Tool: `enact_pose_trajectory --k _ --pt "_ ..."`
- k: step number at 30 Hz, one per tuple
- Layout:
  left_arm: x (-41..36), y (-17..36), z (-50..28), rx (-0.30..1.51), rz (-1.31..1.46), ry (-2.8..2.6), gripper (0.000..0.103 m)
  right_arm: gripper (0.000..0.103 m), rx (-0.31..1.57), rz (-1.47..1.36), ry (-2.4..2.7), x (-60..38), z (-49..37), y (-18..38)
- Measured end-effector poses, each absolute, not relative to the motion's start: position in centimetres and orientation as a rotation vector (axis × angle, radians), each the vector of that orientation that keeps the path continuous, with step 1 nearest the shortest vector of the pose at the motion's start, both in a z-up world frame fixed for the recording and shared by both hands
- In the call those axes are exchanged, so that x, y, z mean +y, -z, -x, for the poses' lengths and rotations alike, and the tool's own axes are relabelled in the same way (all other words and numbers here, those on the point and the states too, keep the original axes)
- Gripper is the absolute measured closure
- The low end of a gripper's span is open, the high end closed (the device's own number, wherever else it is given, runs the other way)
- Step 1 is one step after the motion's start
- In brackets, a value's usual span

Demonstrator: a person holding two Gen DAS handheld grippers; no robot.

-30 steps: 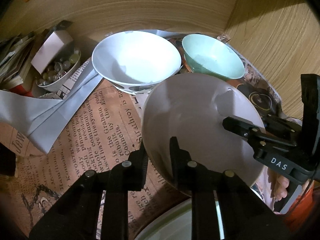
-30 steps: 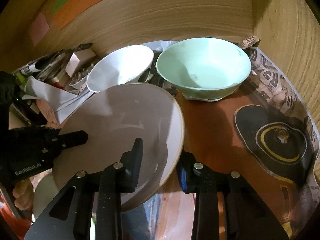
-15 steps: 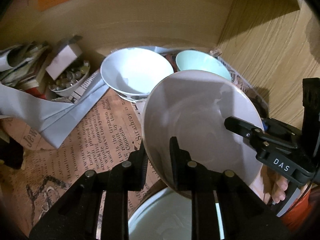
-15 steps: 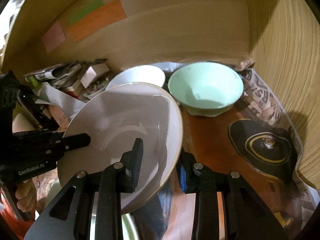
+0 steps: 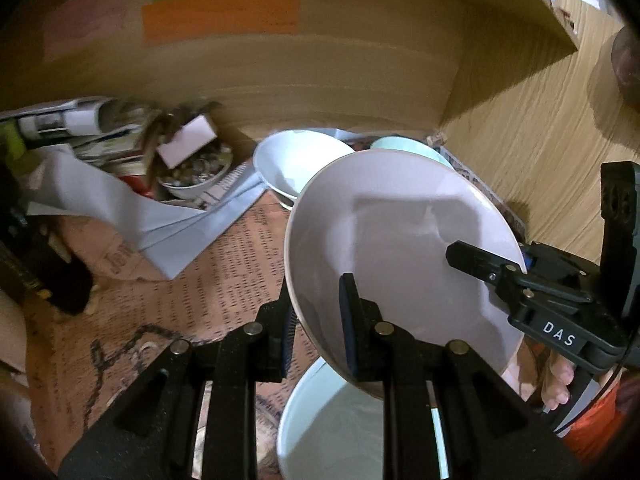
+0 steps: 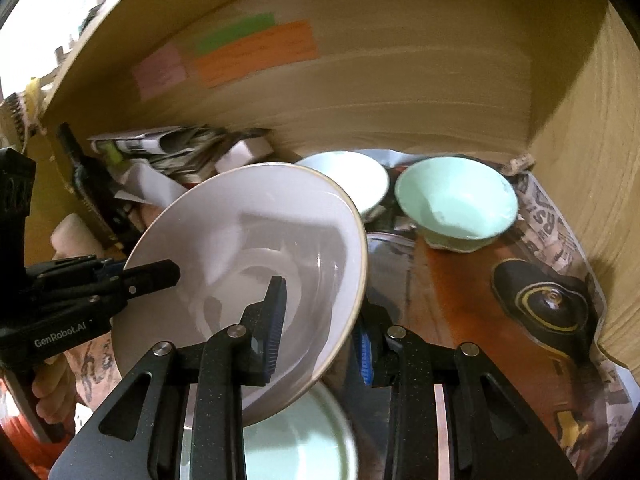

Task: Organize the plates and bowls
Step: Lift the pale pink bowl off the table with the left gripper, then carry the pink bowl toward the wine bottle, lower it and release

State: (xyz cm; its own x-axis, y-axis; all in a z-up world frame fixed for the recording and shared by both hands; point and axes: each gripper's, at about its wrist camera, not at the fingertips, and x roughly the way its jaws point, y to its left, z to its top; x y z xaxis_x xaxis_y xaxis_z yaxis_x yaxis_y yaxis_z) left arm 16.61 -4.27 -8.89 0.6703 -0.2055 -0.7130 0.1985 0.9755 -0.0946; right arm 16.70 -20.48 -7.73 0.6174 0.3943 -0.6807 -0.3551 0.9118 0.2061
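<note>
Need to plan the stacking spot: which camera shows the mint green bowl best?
The right wrist view: the mint green bowl sits whole and unobstructed by the back wall. In the left wrist view only a sliver of it peeks above the held pale plate.

pale grey plate (image 5: 400,240), mint green bowl (image 6: 456,204).

I seem to be working inside a wooden cupboard in a home: bowls (image 6: 456,204) stand on old newspaper lining (image 5: 224,276), coloured sticky notes (image 5: 220,16) mark the back panel, and folded magazines (image 5: 80,124) clutter one corner
</note>
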Motion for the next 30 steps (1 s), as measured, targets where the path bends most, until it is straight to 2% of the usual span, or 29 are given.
enact_pose_trajectory --k 11,30 --pt "0.1 7.9 -12.4 0.76 0.028 0.146 0.083 0.075 0.788 -0.03 -0.522 -16.4 -14.9 7.2" --pt "7.7 9.3 -6.1 0.739 0.113 0.003 0.083 0.075 0.852 0.055 -0.683 -8.5 -12.4 8.9"
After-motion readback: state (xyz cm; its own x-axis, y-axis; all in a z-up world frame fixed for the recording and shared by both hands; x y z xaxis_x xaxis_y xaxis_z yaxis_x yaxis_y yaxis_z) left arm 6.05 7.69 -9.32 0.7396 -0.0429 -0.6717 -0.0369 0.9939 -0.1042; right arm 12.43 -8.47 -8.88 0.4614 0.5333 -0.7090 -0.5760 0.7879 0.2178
